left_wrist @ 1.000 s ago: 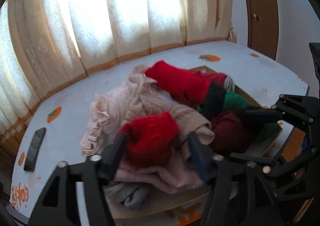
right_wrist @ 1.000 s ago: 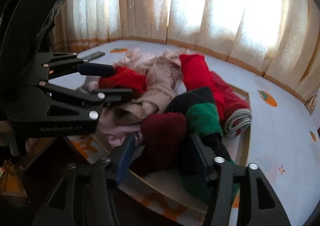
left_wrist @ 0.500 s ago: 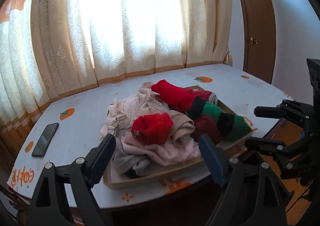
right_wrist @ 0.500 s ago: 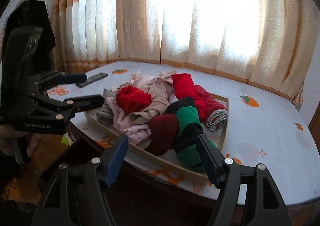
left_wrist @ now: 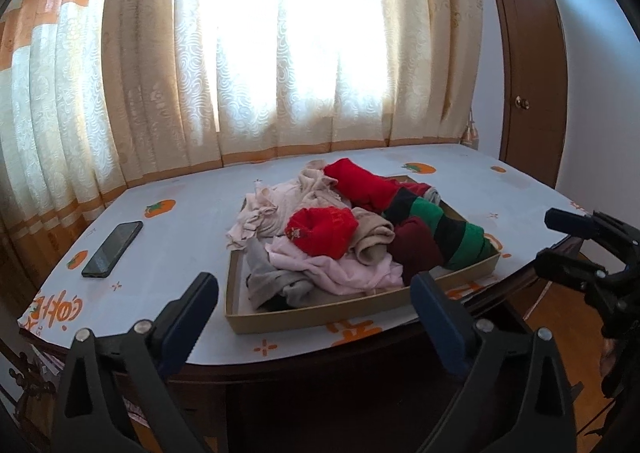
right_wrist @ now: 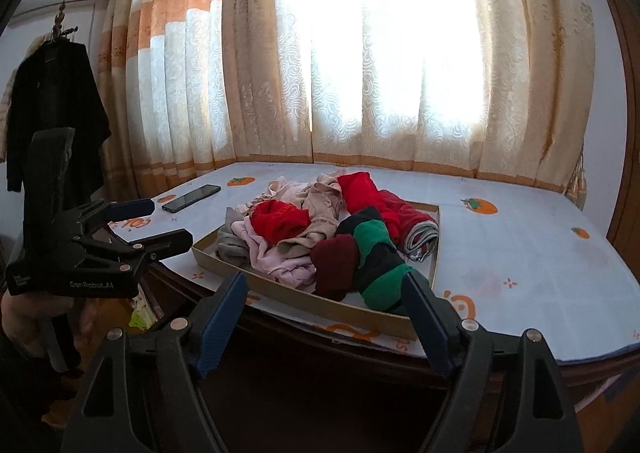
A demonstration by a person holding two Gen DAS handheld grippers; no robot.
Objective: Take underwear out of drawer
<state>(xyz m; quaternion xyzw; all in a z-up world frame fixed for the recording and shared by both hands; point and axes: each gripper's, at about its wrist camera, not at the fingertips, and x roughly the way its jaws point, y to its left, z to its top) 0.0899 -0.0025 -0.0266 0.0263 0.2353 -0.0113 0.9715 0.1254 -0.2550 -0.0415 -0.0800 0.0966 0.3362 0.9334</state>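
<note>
A shallow tan drawer [left_wrist: 320,315] [right_wrist: 320,303] lies on the table, heaped with underwear. On the heap sit a bright red bundle [left_wrist: 322,231] [right_wrist: 280,221], a maroon bundle [left_wrist: 416,249] [right_wrist: 334,261], a green-and-black striped roll [left_wrist: 448,229] [right_wrist: 376,253] and pale pink pieces [left_wrist: 336,269]. My left gripper [left_wrist: 314,293] [right_wrist: 164,225] hangs short of the table's near edge, its jaws opening with nothing between them. My right gripper [right_wrist: 324,287] [left_wrist: 550,241] is also back from the edge, jaws opening and empty.
A black phone [left_wrist: 113,249] [right_wrist: 191,197] lies on the patterned tablecloth [left_wrist: 180,237] left of the drawer. Bright curtains [left_wrist: 280,53] hang behind the table. A brown door [left_wrist: 532,93] stands at the right, a dark coat [right_wrist: 52,113] hangs at the left. A hand [right_wrist: 24,317] holds the left gripper.
Both grippers have drawn back from the drawer to beyond the table edge and spread wider. The red and maroon bundles that sat between their fingers stay on the heap.
</note>
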